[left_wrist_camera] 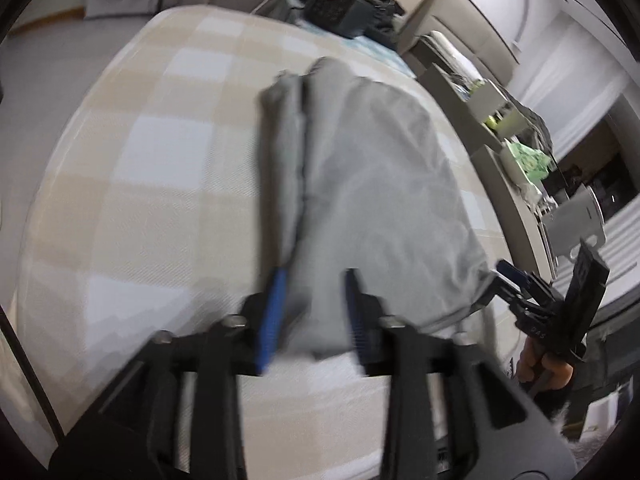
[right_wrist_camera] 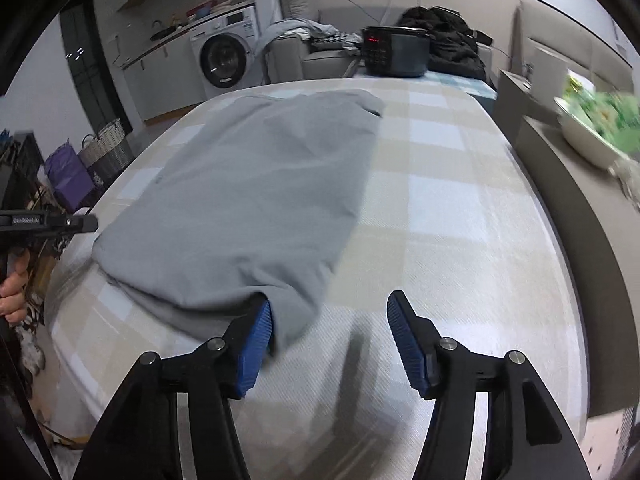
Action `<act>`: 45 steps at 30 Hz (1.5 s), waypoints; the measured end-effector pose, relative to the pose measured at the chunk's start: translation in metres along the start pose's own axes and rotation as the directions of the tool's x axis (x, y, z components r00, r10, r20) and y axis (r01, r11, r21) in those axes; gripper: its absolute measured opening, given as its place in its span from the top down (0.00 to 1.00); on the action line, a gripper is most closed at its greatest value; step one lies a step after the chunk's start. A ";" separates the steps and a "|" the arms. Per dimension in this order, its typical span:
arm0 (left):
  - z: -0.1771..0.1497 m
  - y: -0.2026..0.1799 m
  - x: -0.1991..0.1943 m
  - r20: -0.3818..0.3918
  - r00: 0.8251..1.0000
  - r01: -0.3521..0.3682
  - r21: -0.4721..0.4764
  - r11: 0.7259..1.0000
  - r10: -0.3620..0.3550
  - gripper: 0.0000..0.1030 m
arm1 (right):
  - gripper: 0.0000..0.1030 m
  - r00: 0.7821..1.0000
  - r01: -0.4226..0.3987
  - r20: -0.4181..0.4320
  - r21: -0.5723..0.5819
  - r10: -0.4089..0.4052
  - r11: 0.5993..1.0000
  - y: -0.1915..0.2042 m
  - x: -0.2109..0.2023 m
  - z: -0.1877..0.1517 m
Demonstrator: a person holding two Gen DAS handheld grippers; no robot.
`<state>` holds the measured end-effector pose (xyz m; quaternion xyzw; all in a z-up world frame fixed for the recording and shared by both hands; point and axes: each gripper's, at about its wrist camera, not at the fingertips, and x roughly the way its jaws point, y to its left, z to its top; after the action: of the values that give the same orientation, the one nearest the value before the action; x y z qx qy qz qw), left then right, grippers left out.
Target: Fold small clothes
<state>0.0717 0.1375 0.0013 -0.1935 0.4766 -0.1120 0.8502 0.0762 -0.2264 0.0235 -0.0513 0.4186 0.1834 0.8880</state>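
**Grey on a beige check**

The garment was plain pale grey, without print. The bed cover beneath it carried a check of beige, cream and white squares. Both the left gripper and the right gripper had black frames and blue ribbed pads. At the far end a black cooker showed red digits. A white washing machine had a dark door.

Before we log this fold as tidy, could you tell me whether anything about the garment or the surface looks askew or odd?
The grey garment lies skewed across the checked cover, its near corner draped over one pad of the open right gripper. The left wrist view shows one long edge bunched into a thick ridge.
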 end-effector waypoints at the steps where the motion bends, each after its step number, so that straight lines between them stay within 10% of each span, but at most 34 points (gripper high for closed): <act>1: 0.005 -0.009 0.005 0.001 1.000 -0.002 0.020 1.000 0.002 0.58 | 0.42 1.000 -0.008 0.003 -0.021 0.008 1.000 0.007 0.003 0.005; 15: 0.009 -0.033 0.034 -0.023 0.999 -0.022 0.108 0.994 0.025 0.58 | 0.42 0.997 0.059 -0.042 0.017 -0.058 0.998 -0.022 -0.006 -0.012; 23: 0.016 -0.075 0.087 -0.067 0.998 0.032 0.244 0.969 -0.016 0.58 | 0.42 0.996 -0.093 -0.006 -0.036 0.093 0.995 0.022 0.033 0.027; 32: 0.008 -0.050 0.057 -0.055 0.998 0.027 0.246 0.969 -0.014 0.56 | 0.42 0.998 -0.029 -0.058 0.006 0.030 1.000 -0.011 0.037 0.012; 45: 0.138 -0.071 0.115 0.091 0.994 -0.078 0.203 0.976 0.061 0.56 | 0.43 0.995 -0.042 0.098 0.183 0.024 0.982 -0.023 0.094 0.129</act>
<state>0.2486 0.0610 0.0088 -0.0922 0.4326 -0.1227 0.8884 0.2329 -0.1895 0.0334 0.0469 0.3917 0.1608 0.9047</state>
